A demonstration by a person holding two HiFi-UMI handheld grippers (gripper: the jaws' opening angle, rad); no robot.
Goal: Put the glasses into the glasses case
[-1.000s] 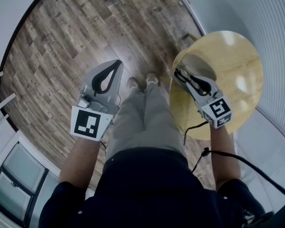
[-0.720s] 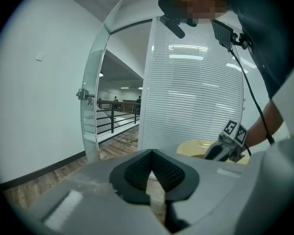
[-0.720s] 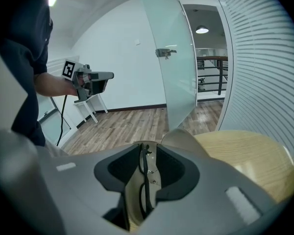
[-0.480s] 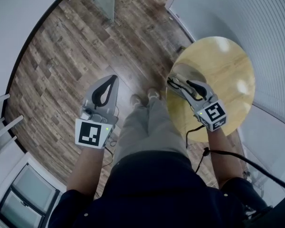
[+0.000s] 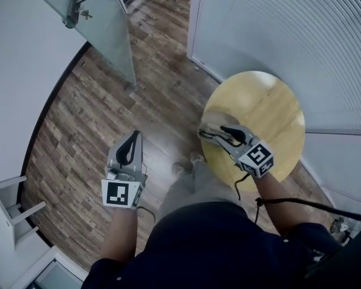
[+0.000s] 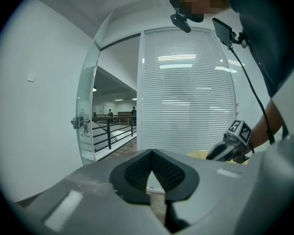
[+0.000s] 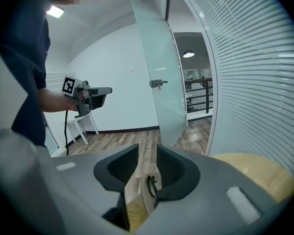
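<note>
A round wooden table (image 5: 277, 107) stands at the right. At its near-left edge lies a beige glasses case (image 5: 219, 118). My right gripper (image 5: 212, 131) hovers just over the case, open, with its pads apart and nothing pressed between them. Through the gap of my right gripper (image 7: 147, 153) I see the beige case (image 7: 143, 196) below, with a thin black curved piece (image 7: 150, 185) on it, maybe part of the glasses. My left gripper (image 5: 136, 135) hangs over the wooden floor to the left, away from the table. The tips of the left gripper (image 6: 151, 153) meet in a point, shut and holding nothing.
A glass door (image 5: 102, 23) with a metal handle stands at the back left. A white slatted wall (image 5: 301, 35) curves behind the table. A white chair (image 5: 12, 200) is at the left. The person's legs (image 5: 189, 179) are between the grippers, and a black cable (image 5: 301, 203) trails from the right hand.
Both grippers have risen. The head view has swung up, so the glass door and slatted wall now show. The right gripper stays over the case at the table's edge.
</note>
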